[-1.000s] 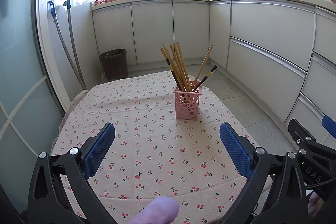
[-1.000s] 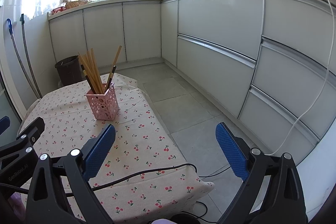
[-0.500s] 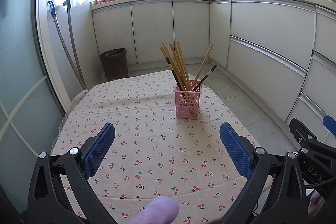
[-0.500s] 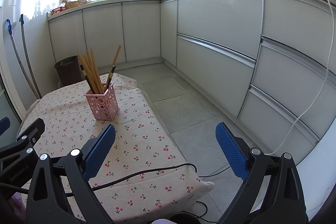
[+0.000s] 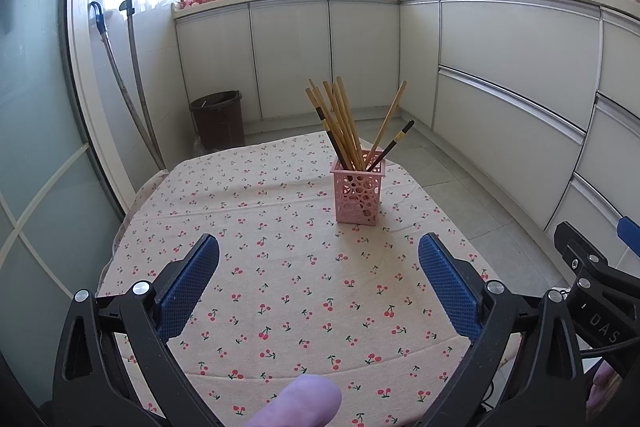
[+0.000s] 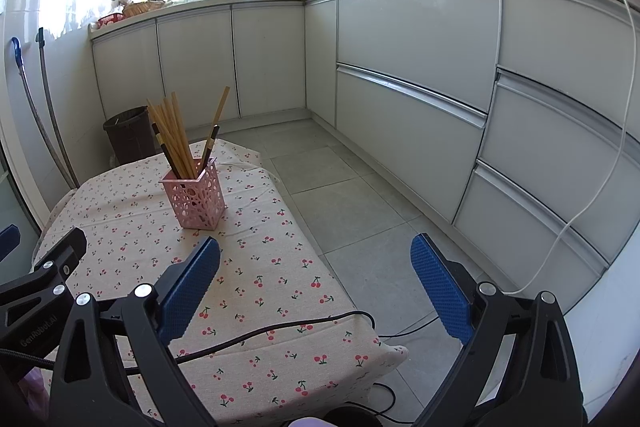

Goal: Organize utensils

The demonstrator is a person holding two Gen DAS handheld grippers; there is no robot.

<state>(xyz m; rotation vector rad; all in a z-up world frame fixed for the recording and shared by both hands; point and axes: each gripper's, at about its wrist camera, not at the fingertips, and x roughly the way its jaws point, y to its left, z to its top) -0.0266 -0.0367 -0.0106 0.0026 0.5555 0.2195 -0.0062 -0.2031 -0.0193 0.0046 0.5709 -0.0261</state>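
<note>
Kitchen, cherry-cloth table [image 5: 280,287]. Pink holder [image 5: 357,195] with chopsticks [image 5: 340,123] at 12 o'clock, well apart from my left hand-held gripper [image 5: 318,279] and right hand-held gripper [image 6: 316,283], both spread wide, empty. Sticks likely light, stiff, slippery; pinch mid-shaft.

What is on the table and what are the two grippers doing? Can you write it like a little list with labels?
holder: pink plastic holder with round holes, standing upright on the table
contents: wooden chopsticks, a few with dark ends, leaning in the holder
table cover: beige cloth with red cherries
left gripper: open, empty, low over the cloth, short of the holder
right gripper: open, empty, at the table's right edge, partly over the floor
cable: black cable lying across the cloth's near corner
loose utensils: none visible on the cloth
</note>
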